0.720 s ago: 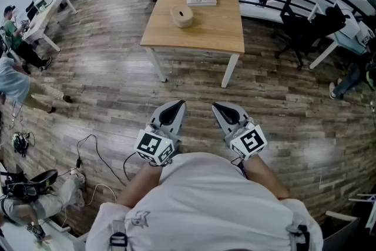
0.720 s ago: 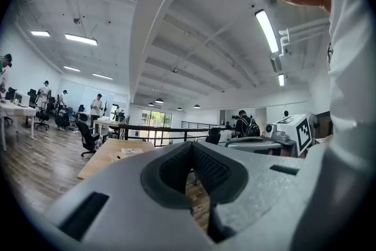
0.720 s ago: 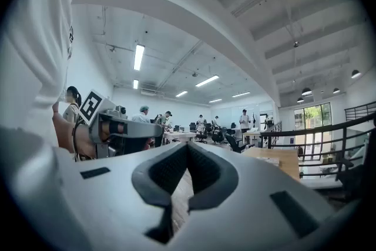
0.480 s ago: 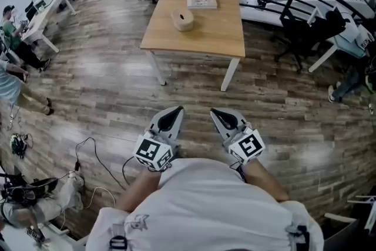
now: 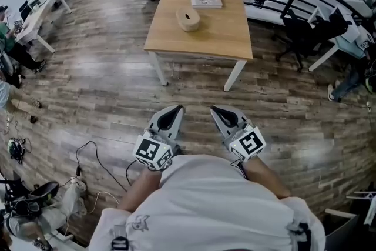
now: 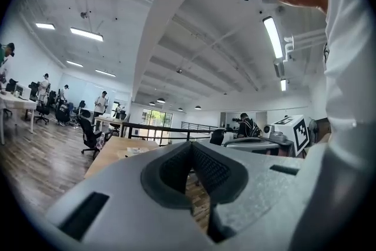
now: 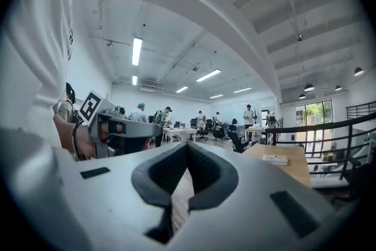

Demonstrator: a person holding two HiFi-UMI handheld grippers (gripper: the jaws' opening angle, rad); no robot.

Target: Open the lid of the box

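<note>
- The person is wearing a white shirt (image 5: 205,203) with a small grey print low on its left side.
- The left gripper (image 5: 177,107) and the right gripper (image 5: 215,109) are showing pale grey shells lined with dark ribbed pads (image 6: 208,170).
- Each is carrying a marker cube (image 5: 154,150) printed with black squares on white.

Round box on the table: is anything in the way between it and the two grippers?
Nothing visible is. Only wooden floor lies between the shut, empty left gripper and right gripper and the table. The round box sits in the open on it; the flat booklet lies beyond, on the far side.
</note>
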